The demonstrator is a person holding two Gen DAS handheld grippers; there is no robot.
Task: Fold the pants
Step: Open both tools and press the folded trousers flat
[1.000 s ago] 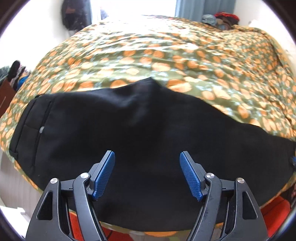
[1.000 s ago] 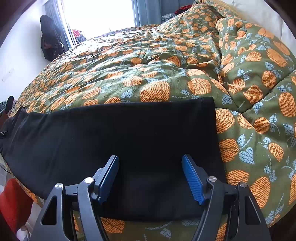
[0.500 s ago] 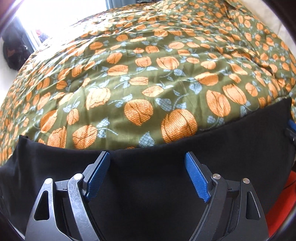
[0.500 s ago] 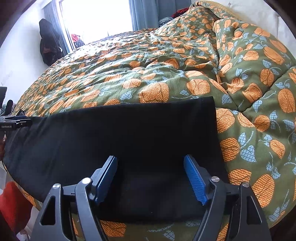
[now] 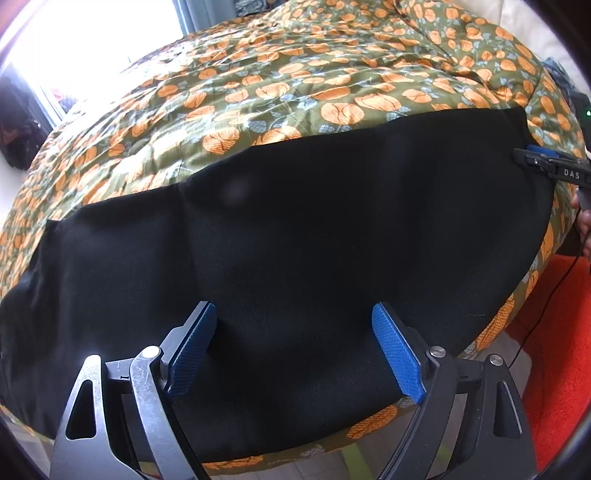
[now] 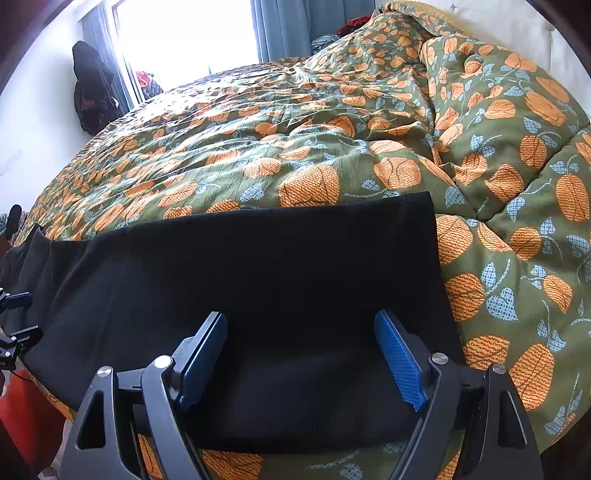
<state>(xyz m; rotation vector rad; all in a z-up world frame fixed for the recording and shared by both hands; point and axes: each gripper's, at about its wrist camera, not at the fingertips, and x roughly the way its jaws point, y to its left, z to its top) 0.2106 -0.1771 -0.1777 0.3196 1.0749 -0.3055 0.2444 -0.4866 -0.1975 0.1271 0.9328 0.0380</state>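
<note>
Lying flat along the near edge of the bed [image 6: 295,122], the black pants [image 5: 314,240] are stretching their long axis sideways across your view, with the hem end pointing toward your right and the wider end running off toward your left. You are holding the left gripper [image 5: 293,350] over the middle stretch of the pants, its jaws spread wide with nothing between the blue pads [image 5: 395,354]. You are holding the right gripper [image 6: 301,358] over the hem end, its jaws likewise released and empty; whether either gripper is touching the cloth cannot be told. In the right wrist view the pants [image 6: 258,295] are ending in a straight hem edge just right of that gripper, and the far long edge is running level from there toward the left. The near long edge is sitting close to the bed's rim, where the green quilt [image 6: 498,184] with orange flowers is curving downward. Beyond the far edge, the quilt is spreading broad and open toward the window [image 6: 184,33], rumpling into folds at the far right. An orange rug [image 5: 554,350] is showing on the floor beside the bed.
</note>
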